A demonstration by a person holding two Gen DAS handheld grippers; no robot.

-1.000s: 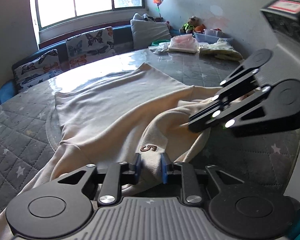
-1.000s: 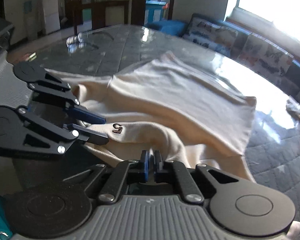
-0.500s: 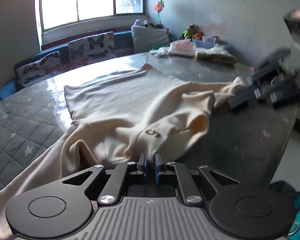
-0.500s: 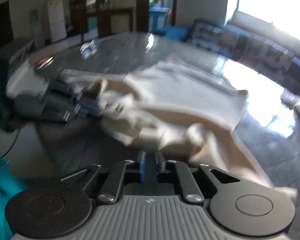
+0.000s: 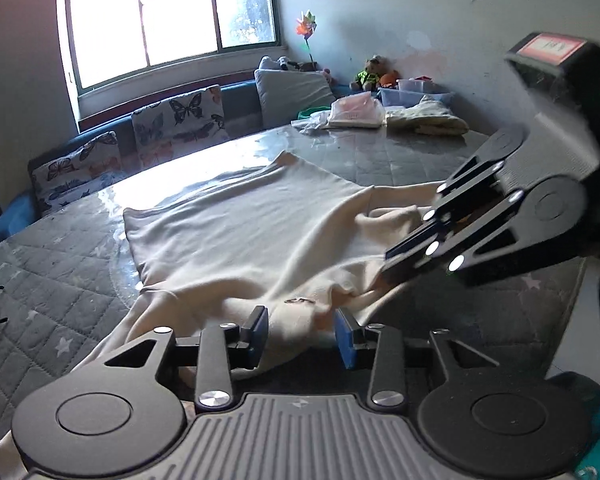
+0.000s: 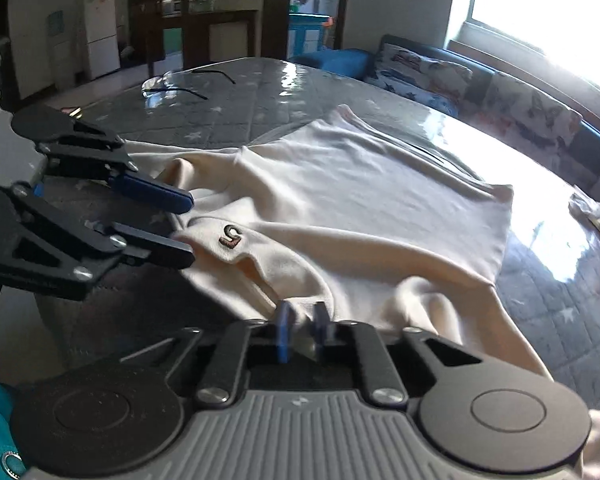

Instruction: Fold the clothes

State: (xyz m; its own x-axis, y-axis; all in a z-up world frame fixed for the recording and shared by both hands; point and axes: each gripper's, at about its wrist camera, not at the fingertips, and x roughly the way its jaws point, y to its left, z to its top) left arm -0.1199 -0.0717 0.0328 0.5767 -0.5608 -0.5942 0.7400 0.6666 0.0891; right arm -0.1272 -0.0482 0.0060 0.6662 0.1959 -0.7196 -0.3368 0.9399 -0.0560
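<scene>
L hand-held gripper (image 5: 302,334) at near edge of worktop (image 5: 52,264); its jaws are opening, blue pads apart w/ a fold of the cream garment (image 5: 252,232) lying between them, pads not pressing it; R hand-held gripper (image 6: 303,326) also at near edge, clenched on a bunched fold of the same garment, cloth pinched between its pads; garment lies spread across the middle of the worktop, rumpled on the near side, flatter toward the far side; small brown "5" patch (image 6: 231,237) on a raised fold just beside the L gripper's fingertips; worktop is a grey quilted star-print cover under a glossy clear sheet; further off, eyeglasses (image 6: 180,84) rest on it, well apart from the garment; at the far end, a heap of other clothes (image 5: 384,118); beyond, butterfly-print cushions (image 5: 180,120) under the window (image 5: 172,20).
</scene>
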